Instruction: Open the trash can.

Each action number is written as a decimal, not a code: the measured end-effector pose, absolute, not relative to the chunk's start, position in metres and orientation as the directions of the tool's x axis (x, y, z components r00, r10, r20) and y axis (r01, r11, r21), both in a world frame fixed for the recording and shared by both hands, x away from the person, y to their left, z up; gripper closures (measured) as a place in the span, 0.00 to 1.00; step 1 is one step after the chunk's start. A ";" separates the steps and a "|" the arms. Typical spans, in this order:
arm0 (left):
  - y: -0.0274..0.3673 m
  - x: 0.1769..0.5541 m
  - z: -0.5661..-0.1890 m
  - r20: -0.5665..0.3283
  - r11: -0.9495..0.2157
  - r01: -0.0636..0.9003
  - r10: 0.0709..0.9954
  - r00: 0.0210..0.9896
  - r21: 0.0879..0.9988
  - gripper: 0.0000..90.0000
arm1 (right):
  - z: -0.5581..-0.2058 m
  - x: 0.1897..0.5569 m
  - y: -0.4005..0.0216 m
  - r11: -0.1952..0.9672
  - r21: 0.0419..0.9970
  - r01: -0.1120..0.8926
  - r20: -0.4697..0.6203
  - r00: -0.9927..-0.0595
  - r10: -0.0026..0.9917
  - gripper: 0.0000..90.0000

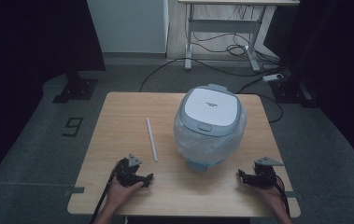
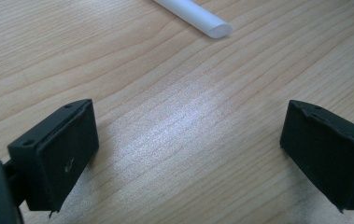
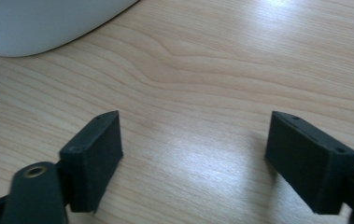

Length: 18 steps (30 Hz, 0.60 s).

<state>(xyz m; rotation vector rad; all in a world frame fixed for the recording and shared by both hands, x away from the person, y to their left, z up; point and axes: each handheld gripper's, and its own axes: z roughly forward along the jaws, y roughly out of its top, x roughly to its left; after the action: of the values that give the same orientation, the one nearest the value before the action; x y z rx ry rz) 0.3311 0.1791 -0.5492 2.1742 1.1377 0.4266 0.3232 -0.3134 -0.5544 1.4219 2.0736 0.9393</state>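
Below, pale wooden table (image 1: 118,140) — grey carpet floor (image 1: 34,154) around.

**Clearance on the table**

Centre-right is blocked by the rice cooker (image 1: 210,125), set nearer the far edge. Just left of it, the white rod (image 1: 152,139) lies across the middle. Bare wood is left along the near edge, the left edge and both far corners.

Dim high view, dark edges, glare patches on wood, sharp close-ups
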 end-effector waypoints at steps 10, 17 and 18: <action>0.179 0.332 -0.549 -0.008 -0.426 0.610 0.816 0.578 0.668 0.04 | -0.536 0.305 -0.332 0.167 0.805 0.569 0.081 -0.385 0.919 0.46; 0.179 0.332 -0.549 -0.009 -0.427 0.609 0.814 0.580 0.668 0.03 | -0.516 0.297 -0.344 0.097 0.843 0.529 0.164 -0.425 0.890 0.62; 0.179 0.332 -0.549 -0.009 -0.427 0.609 0.814 0.580 0.668 0.03 | -0.513 0.296 -0.345 0.087 0.849 0.522 0.175 -0.432 0.885 0.64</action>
<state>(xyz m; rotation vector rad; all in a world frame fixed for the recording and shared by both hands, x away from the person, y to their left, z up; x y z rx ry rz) 0.3324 0.1795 -0.5493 2.1801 1.1282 0.4213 0.2958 -0.3451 -0.5128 1.3860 1.9882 1.2877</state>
